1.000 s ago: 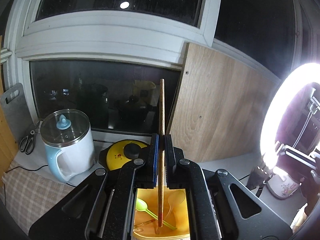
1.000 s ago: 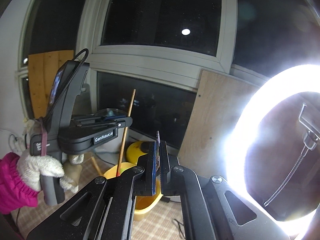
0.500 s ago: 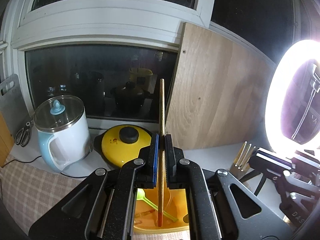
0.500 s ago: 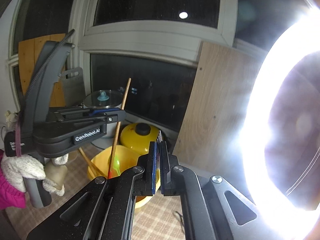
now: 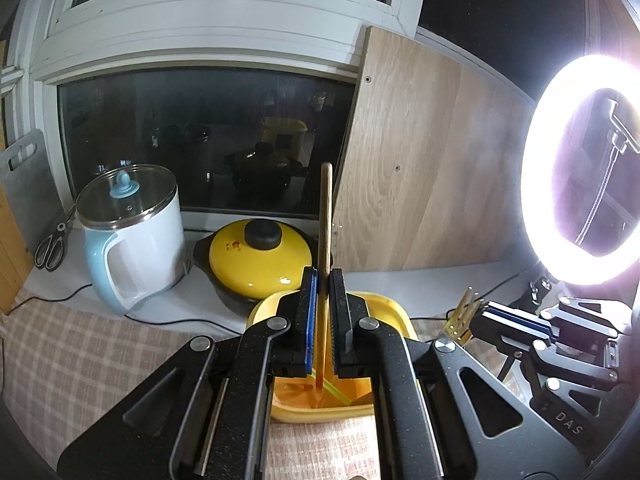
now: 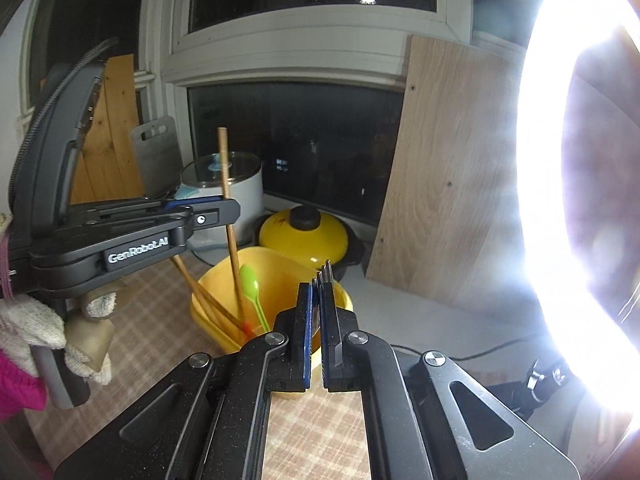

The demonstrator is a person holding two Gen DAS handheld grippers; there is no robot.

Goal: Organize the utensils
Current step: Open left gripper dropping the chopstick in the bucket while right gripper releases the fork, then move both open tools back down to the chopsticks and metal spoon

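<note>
My left gripper is shut on a long wooden chopstick, held upright. In the right wrist view the left gripper holds the chopstick with its red tip down inside the yellow tub. A green spoon and other wooden chopsticks lean in that tub. My right gripper is shut on a fork whose tines poke out above the pads, just over the tub's near right rim. In the left wrist view the gold fork sticks out of the right gripper.
A white and blue kettle and a yellow lidded pot stand behind the tub. Scissors lie far left. A wooden board leans on the window. A glaring ring light stands right. A checked cloth covers the counter.
Both grippers have sunk toward the tub. The chopstick's red tip has gone deeper into it, and the right gripper with the fork has come closer to the tub's rim.
</note>
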